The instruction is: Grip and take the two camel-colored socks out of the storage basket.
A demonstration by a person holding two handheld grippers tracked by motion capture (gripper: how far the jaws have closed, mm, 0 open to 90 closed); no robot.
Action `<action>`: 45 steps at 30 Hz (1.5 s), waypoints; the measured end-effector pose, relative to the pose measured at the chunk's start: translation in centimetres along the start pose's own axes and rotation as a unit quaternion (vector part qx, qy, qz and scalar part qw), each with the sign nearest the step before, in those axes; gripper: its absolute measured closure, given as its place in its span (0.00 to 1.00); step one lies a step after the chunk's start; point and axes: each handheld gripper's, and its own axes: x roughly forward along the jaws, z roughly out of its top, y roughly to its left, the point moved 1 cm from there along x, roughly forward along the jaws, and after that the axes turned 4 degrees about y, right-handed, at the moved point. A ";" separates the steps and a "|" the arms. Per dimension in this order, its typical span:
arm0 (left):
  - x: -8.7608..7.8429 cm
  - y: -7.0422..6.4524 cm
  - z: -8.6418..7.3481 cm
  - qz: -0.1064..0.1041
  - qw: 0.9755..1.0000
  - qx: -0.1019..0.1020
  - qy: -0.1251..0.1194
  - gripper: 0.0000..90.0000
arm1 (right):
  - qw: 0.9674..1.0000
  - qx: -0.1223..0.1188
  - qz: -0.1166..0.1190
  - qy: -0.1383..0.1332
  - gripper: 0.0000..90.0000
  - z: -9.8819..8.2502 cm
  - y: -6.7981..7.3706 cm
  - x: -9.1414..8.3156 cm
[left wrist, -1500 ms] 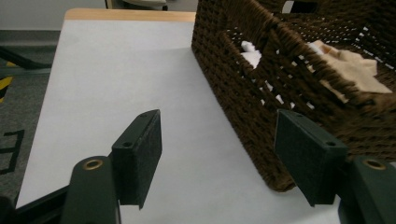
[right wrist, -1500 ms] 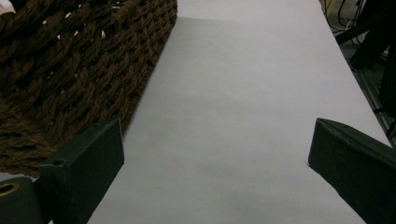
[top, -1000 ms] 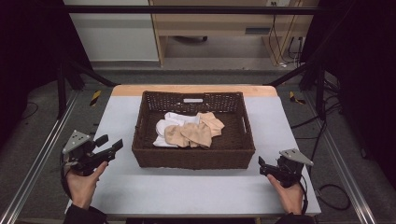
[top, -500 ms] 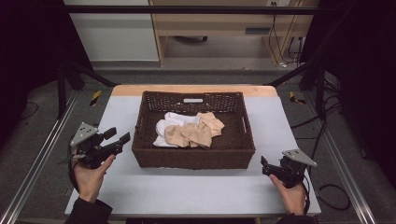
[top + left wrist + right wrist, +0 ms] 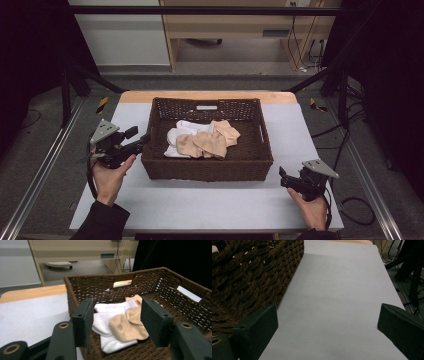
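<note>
- The left tongs hang at the left wall of the brown wicker basket, their jaws spread apart and empty, tips just at the rim.
- Seen along those jaws in the left gripper view, the left tongs frame the pile of socks inside the basket: the socks lie straight ahead and slightly below, past the near wall, well within the gap between the jaws.
- The pile sits on the basket floor, left of centre in the high view: white socks at the left side of the heap, beige socks draped over and to the right of them.
- The heap's long axis runs roughly across the basket, from the left wall toward the middle, so it points more or less along the line of the left tongs' approach.
- The right tongs rest low on the grey desk by the basket's front right corner, jaws wide open and holding nothing; the right gripper view has bare desk between them and the basket wall to one side.
- The left hand is plainly the nearer to the socks; the right would have to rise over the basket wall and cross most of the basket.
- My judgement: the coming move is a short forward dip of the left tongs over the rim onto the nearest white sock.
</note>
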 end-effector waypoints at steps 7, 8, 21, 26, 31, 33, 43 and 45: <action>1.9 -1.4 1.5 -0.010 1.000 0.015 0.011 0.48 | 1.000 -0.002 0.000 -0.002 0.04 0.0 0.0 0.0; 2.2 -1.6 1.7 -0.011 1.000 0.017 0.013 0.48 | 1.000 -0.002 0.000 -0.001 0.04 0.0 0.0 0.0; 5.6 -2.8 3.8 -0.004 0.999 0.042 0.033 0.46 | 1.000 -0.005 -0.002 -0.003 0.04 0.1 -0.2 0.0; 7.3 -2.7 4.0 0.000 0.998 0.042 0.039 0.46 | 1.000 -0.004 0.000 -0.002 0.04 0.1 -0.2 0.1; 9.0 -2.6 4.1 0.001 0.998 0.044 0.041 0.46 | 1.000 -0.003 0.000 -0.003 0.04 0.1 -0.2 0.1; 9.6 -2.5 3.9 0.000 0.998 0.047 0.046 0.46 | 1.000 -0.004 0.000 -0.002 0.04 0.1 -0.3 0.1; 12.6 -2.4 2.9 0.013 0.995 0.065 0.075 0.45 | 1.000 -0.005 -0.001 -0.003 0.04 0.1 -0.2 0.1; 13.3 -2.4 2.6 0.015 0.994 0.064 0.083 0.45 | 1.000 -0.005 -0.001 -0.002 0.04 0.1 -0.2 0.1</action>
